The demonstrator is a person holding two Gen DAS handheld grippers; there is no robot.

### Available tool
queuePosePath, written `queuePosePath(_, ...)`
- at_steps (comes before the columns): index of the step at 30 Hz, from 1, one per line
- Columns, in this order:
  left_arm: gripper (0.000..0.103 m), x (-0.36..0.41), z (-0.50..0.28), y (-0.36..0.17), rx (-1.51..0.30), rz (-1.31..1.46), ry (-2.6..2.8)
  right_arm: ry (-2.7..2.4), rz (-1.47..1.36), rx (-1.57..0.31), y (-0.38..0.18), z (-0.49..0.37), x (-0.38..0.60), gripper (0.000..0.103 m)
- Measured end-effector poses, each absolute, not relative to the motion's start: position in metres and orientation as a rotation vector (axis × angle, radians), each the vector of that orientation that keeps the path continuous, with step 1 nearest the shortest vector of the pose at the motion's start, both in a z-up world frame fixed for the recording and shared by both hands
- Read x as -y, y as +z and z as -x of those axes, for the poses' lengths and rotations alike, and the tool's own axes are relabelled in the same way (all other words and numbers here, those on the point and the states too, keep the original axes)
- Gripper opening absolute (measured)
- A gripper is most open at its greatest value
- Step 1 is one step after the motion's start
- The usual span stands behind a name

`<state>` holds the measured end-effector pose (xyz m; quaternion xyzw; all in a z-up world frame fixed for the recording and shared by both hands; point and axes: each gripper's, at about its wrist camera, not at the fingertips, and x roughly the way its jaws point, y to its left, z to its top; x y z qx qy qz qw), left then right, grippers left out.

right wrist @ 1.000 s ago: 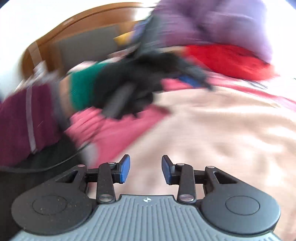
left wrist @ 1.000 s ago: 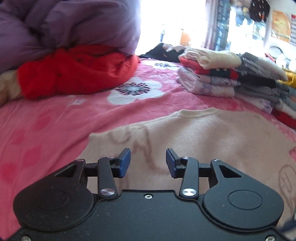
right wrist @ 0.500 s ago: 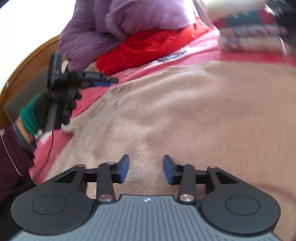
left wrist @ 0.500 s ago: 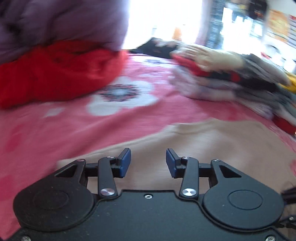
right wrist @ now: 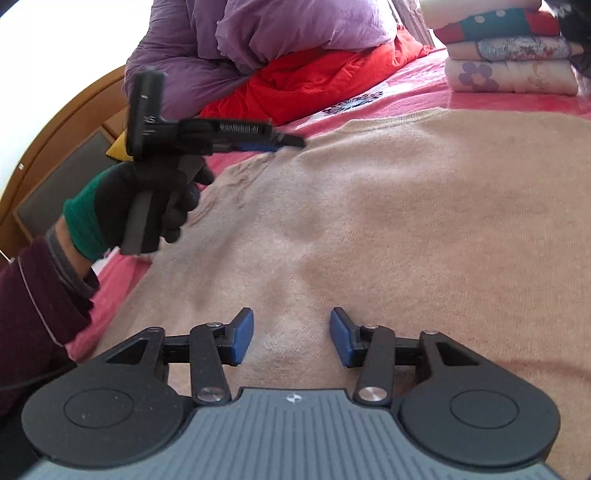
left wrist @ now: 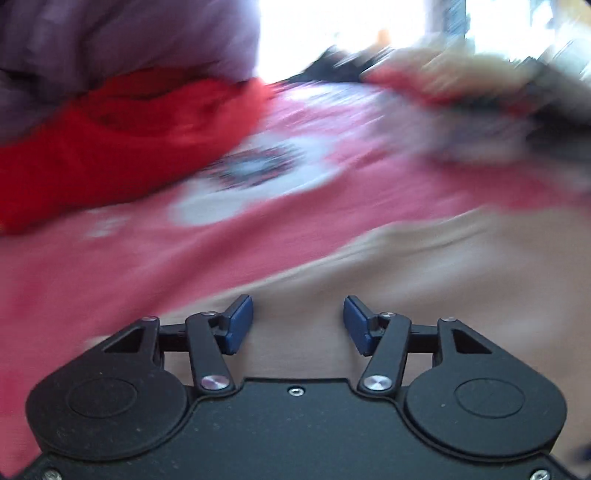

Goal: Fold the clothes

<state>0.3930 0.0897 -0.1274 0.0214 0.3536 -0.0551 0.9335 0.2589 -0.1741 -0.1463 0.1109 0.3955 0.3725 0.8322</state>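
Note:
A beige knit sweater [right wrist: 388, 206] lies spread flat on the pink bed cover [right wrist: 413, 90]; the blurred left wrist view shows its far edge [left wrist: 443, 266]. My right gripper [right wrist: 291, 338] hovers just over the near part of the sweater, jaws opening, nothing between the blue pads. My left gripper [left wrist: 298, 320] is over the sweater's upper left edge, jaws opening and empty. From the right wrist view, the left gripper [right wrist: 273, 142] is held by a gloved hand [right wrist: 147, 199] with its tips at the sweater's left shoulder.
A red garment [right wrist: 317, 77] under a purple duvet [right wrist: 266, 33] lies at the bed's far left. A stack of folded clothes [right wrist: 506, 55] stands at the far right. A wooden headboard [right wrist: 66, 122] curves along the left. A dark red sleeve [right wrist: 33, 306] is at lower left.
The left gripper's jaws have widened and it slid toward the sweater's far edge. The right gripper swung from the left side onto the sweater, sank lower, and its jaws spread a little.

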Motion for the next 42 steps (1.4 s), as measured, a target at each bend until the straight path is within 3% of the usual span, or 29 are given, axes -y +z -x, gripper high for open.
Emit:
queuePosePath(2,0.05,-0.11,-0.394,-0.117,-0.724,0.058,-0.11,0.761,-0.197,-0.816,-0.136,-0.266,0.181,0.038)
queuePosePath(3,0.049,-0.116,-0.392,-0.112,-0.713,0.071,-0.105,0.727,-0.18,-0.789,-0.129,-0.271,0.187,0.038)
queuePosePath(7,0.053,-0.13,-0.384,-0.103,-0.718,0.16,-0.195,0.572,-0.29,-0.705,-0.111,-0.308,0.241,0.038)
queuePosePath(13,0.053,-0.134,-0.394,-0.125,-0.76,0.191,-0.164,0.402,-0.316,-0.614,-0.099,-0.349,0.315,0.044)
queuePosePath(16,0.047,-0.147,-0.395,-0.129,-0.745,0.298,-0.143,0.31,-0.292,-0.586,-0.108,-0.37,0.342,0.051)
queuePosePath(18,0.047,-0.157,-0.391,-0.119,-0.718,0.345,-0.131,0.146,-0.204,-0.688,-0.135,-0.392,0.356,0.054)
queuePosePath(20,0.047,-0.17,-0.383,-0.107,-0.673,0.35,-0.063,0.156,-0.351,-0.684,-0.148,-0.392,0.378,0.055)
queuePosePath(24,0.047,-0.205,-0.341,-0.072,-0.577,0.35,0.082,0.127,-0.159,-0.625,-0.125,-0.376,0.358,0.055)
queuePosePath(29,0.047,-0.225,-0.266,-0.042,-0.526,0.326,0.148,0.168,-0.156,-0.574,-0.102,-0.34,0.34,0.055)
queuePosePath(35,0.047,-0.204,-0.213,-0.074,-0.618,0.383,-0.012,0.382,-0.153,-0.583,-0.076,-0.272,0.274,0.055)
queuePosePath(37,0.055,-0.194,-0.216,-0.103,-0.716,0.273,0.017,0.481,-0.147,-0.614,-0.08,-0.242,0.247,0.055)
queuePosePath(38,0.054,-0.196,-0.219,-0.122,-0.779,0.194,0.119,0.527,-0.129,-0.636,-0.084,-0.226,0.233,0.055)
queuePosePath(42,0.05,-0.219,-0.189,-0.103,-0.64,0.333,0.153,0.511,0.024,-0.733,-0.11,-0.177,0.203,0.054)
